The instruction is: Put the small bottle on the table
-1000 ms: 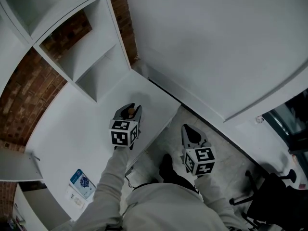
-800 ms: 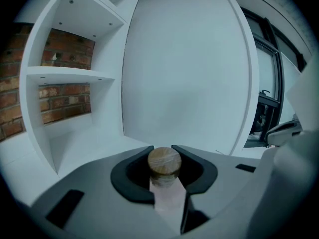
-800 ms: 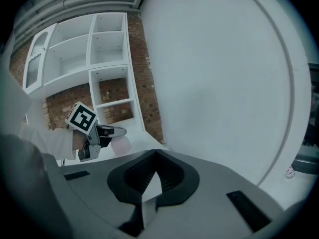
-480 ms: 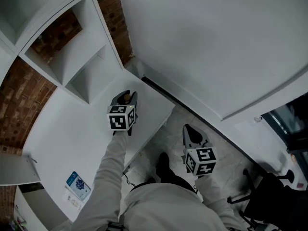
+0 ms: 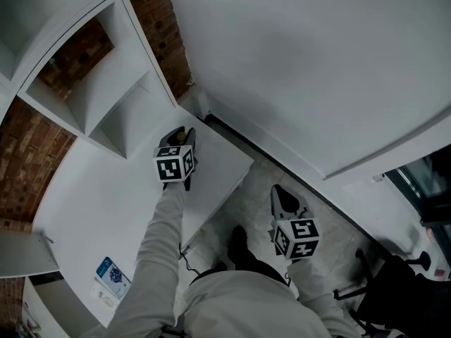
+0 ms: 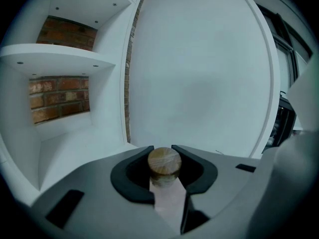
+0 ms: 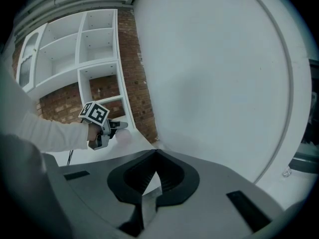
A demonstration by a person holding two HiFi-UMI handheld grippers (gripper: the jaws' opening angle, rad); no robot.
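Observation:
A small bottle with a round cork top (image 6: pixel 164 162) stands between the jaws of my left gripper (image 6: pixel 162 151), which is shut on its neck. In the head view that left gripper (image 5: pixel 177 141) is over the far corner of the white table (image 5: pixel 99 203), close to the shelf unit, with the cork (image 5: pixel 180 136) just showing. The right gripper view shows the left gripper (image 7: pixel 117 126) from the side above the tabletop. I cannot tell whether the bottle's base touches the table. My right gripper (image 5: pixel 285 200) hangs over the floor, off the table's edge, shut and empty (image 7: pixel 155 152).
White open shelves (image 5: pixel 106 90) backed by brick (image 5: pixel 28 167) stand behind the table. A large white wall panel (image 5: pixel 317 69) runs along the right. A blue-printed card (image 5: pixel 111 273) lies near the table's front. A dark chair base (image 5: pixel 394 280) stands on the floor at lower right.
My left gripper has carried the bottle farther along the table toward the shelves and back corner. The right gripper has stayed roughly where it was.

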